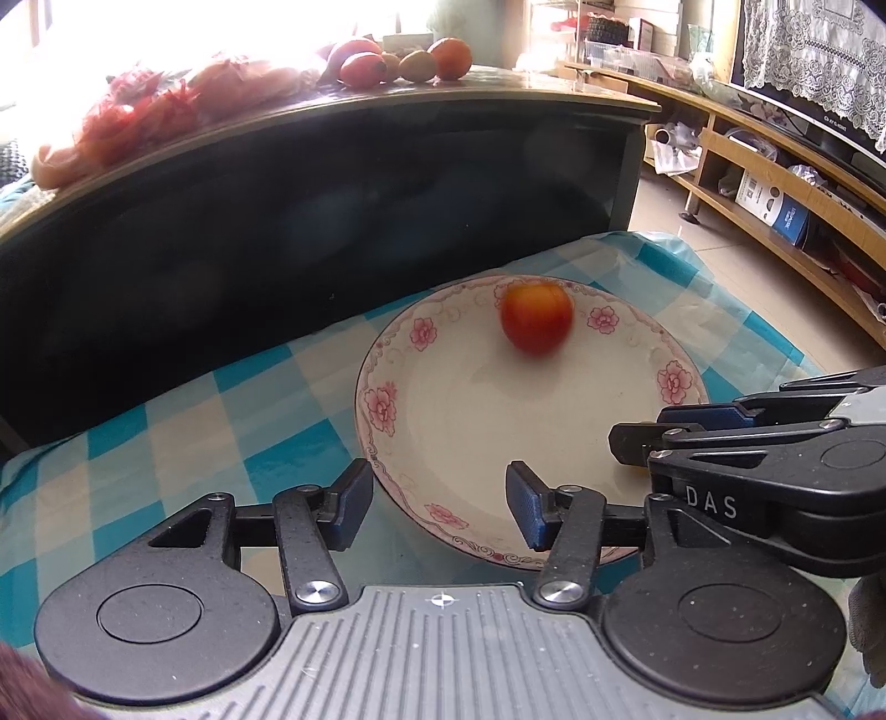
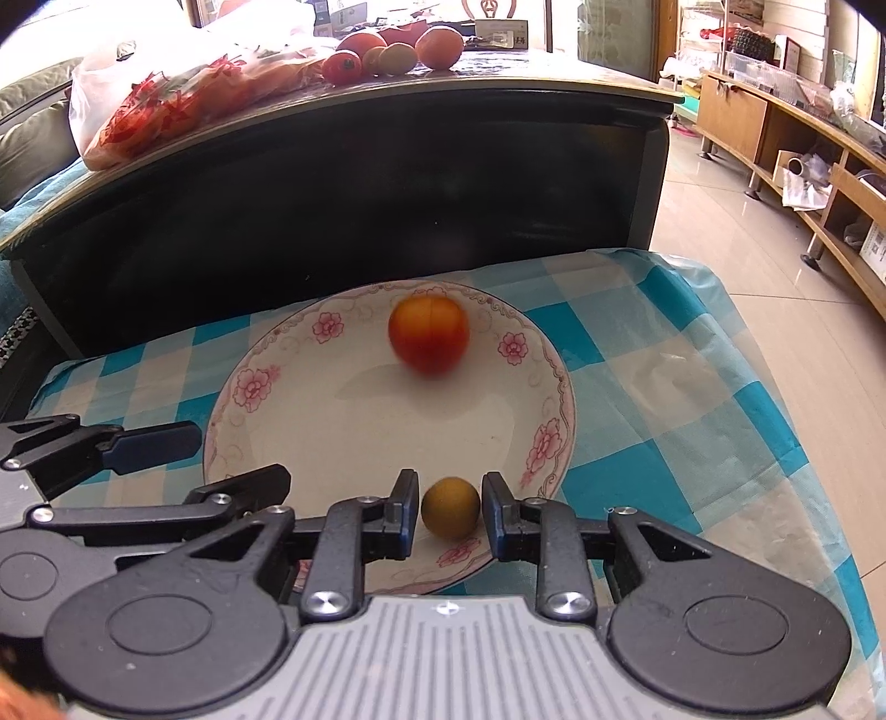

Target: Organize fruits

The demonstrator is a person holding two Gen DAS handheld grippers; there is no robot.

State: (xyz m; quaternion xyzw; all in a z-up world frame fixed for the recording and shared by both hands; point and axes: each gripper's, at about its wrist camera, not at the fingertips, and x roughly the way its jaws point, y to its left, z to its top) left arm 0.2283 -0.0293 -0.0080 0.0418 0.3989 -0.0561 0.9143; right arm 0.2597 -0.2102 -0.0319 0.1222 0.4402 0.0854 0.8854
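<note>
A white plate with pink flowers (image 1: 387, 410) (image 2: 260, 387) lies on a blue-checked cloth. A red-orange round fruit (image 1: 536, 317) (image 2: 429, 336) sits on its far side, blurred. My left gripper (image 1: 440, 504) is open over the plate's near rim with nothing between its fingers; the right wrist view catches it at the left (image 2: 216, 459). My right gripper (image 2: 451, 509) hangs low over the near rim. A small yellow-brown fruit (image 2: 449, 507) rests on the plate between its fingers, with a sliver of gap on each side. In the left wrist view the right gripper (image 1: 645, 429) reaches in from the right.
Behind the plate rises a dark cabinet (image 2: 360, 183). On its top are tomatoes, an orange and brownish fruits (image 2: 396, 50) and a red-printed plastic bag (image 2: 166, 99). A wooden shelf unit (image 1: 775, 183) and tiled floor (image 2: 747, 238) lie to the right.
</note>
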